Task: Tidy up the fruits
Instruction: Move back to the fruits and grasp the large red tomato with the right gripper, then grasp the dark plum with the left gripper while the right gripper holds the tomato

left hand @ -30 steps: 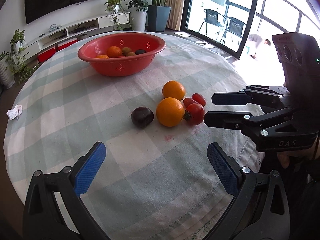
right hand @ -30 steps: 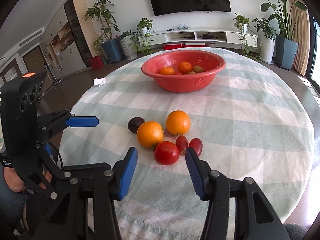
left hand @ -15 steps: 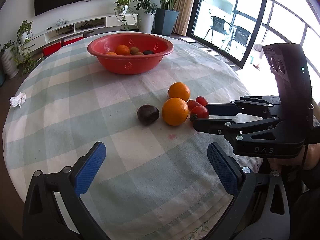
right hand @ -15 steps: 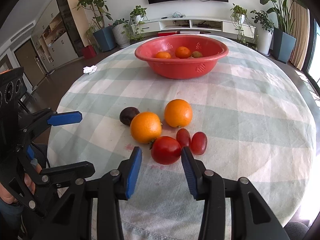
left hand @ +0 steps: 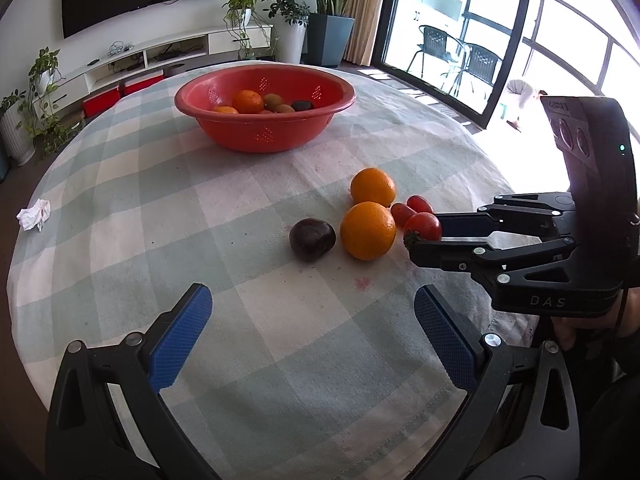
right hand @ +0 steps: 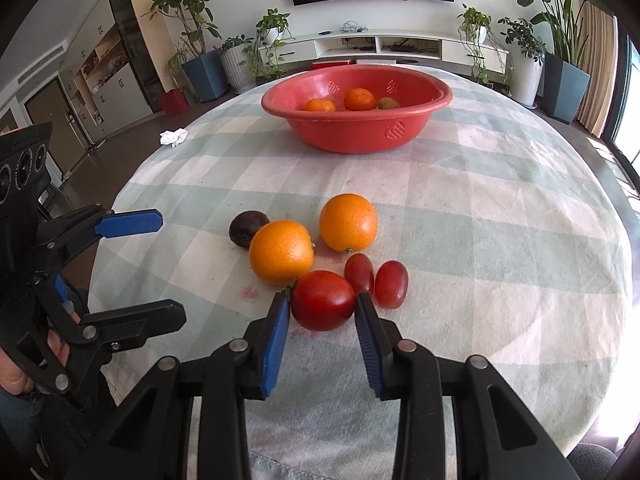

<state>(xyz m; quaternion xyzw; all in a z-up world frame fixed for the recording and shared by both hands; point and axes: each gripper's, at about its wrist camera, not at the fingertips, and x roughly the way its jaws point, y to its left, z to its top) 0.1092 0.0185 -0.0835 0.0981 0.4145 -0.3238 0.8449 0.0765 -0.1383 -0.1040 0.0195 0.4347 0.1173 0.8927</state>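
A red tomato (right hand: pixel 322 300) lies on the checked tablecloth with two oranges (right hand: pixel 281 251) (right hand: pixel 348 222), a dark round fruit (right hand: pixel 246 227) and two small oblong red fruits (right hand: pixel 359 272) (right hand: pixel 391 283). My right gripper (right hand: pixel 322 304) is closing, and its blue pads flank the tomato's near sides at the tips. The left wrist view shows the same gripper (left hand: pixel 424 236) reaching the tomato (left hand: pixel 424 226) from the right. My left gripper (left hand: pixel 312 320) hangs wide open over bare cloth, short of the dark fruit (left hand: pixel 312 239). A red bowl (left hand: pixel 264 136) at the back holds several fruits.
A crumpled white tissue (left hand: pixel 34 214) lies near the table's left edge. The round table's near edge runs just under both grippers. Potted plants, a low TV cabinet and glass balcony doors stand beyond the table.
My right gripper has moved forward to the tomato and its jaws have narrowed around it. The left gripper has stayed open in about the same place.
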